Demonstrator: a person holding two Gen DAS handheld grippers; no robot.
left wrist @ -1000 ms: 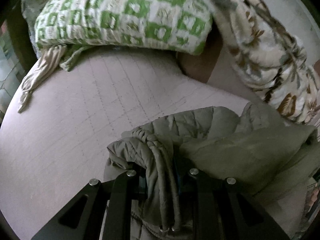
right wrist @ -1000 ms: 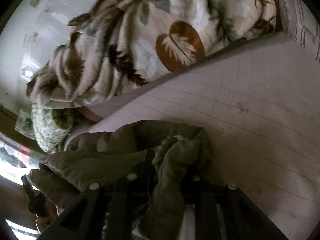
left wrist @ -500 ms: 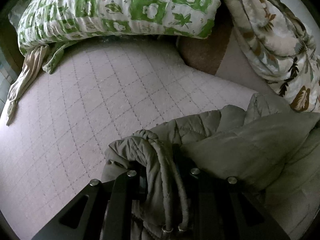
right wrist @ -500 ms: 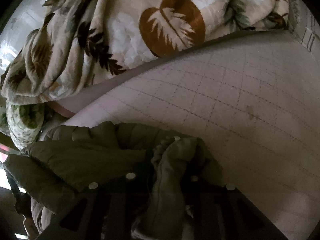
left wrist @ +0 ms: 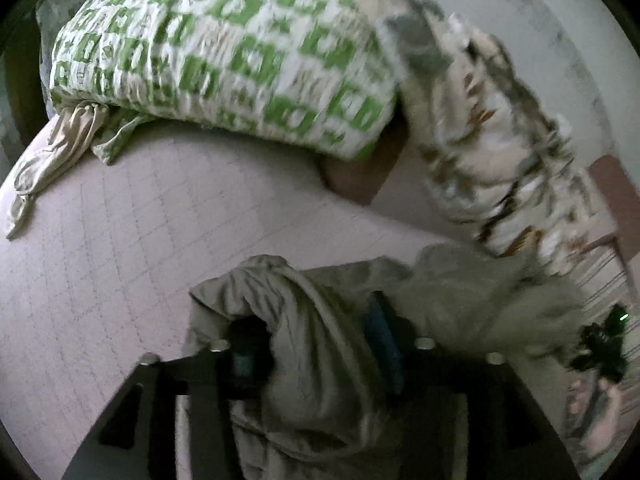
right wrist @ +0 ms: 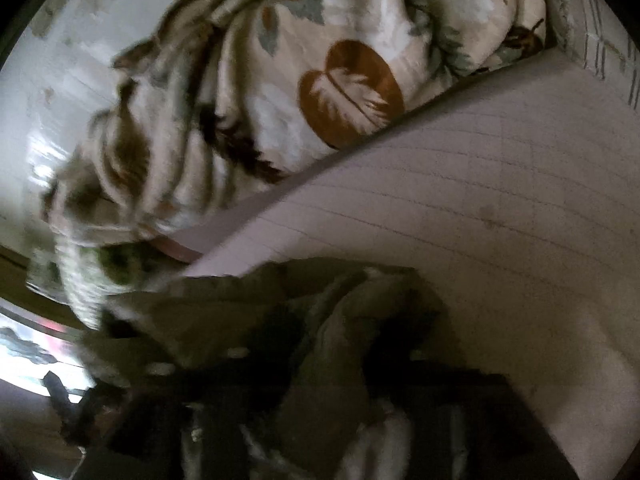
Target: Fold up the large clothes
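Observation:
An olive-green padded jacket (left wrist: 480, 300) lies bunched on the quilted mattress (left wrist: 120, 264). In the left wrist view a rolled fold of it (left wrist: 304, 320) still sits between the fingers of my left gripper (left wrist: 316, 332). The jaws are opening and stand apart from the fold on both sides. In the blurred right wrist view another fold of the jacket (right wrist: 340, 340) lies between the fingers of my right gripper (right wrist: 332, 344). Those jaws are also opening and stand wide, with the cloth loose between them. My right gripper shows at the right edge of the left wrist view (left wrist: 600, 344).
A green-and-white patterned pillow (left wrist: 224, 52) lies at the head of the mattress, with a beige cloth (left wrist: 52, 156) beside it. A leaf-print quilt (right wrist: 320, 92) is heaped along the wall. Bare mattress (right wrist: 520, 208) stretches past the jacket.
Both grippers were shut on folds of the jacket; now both sets of jaws have spread apart. The left view has lifted and tilted, and both views are motion-blurred.

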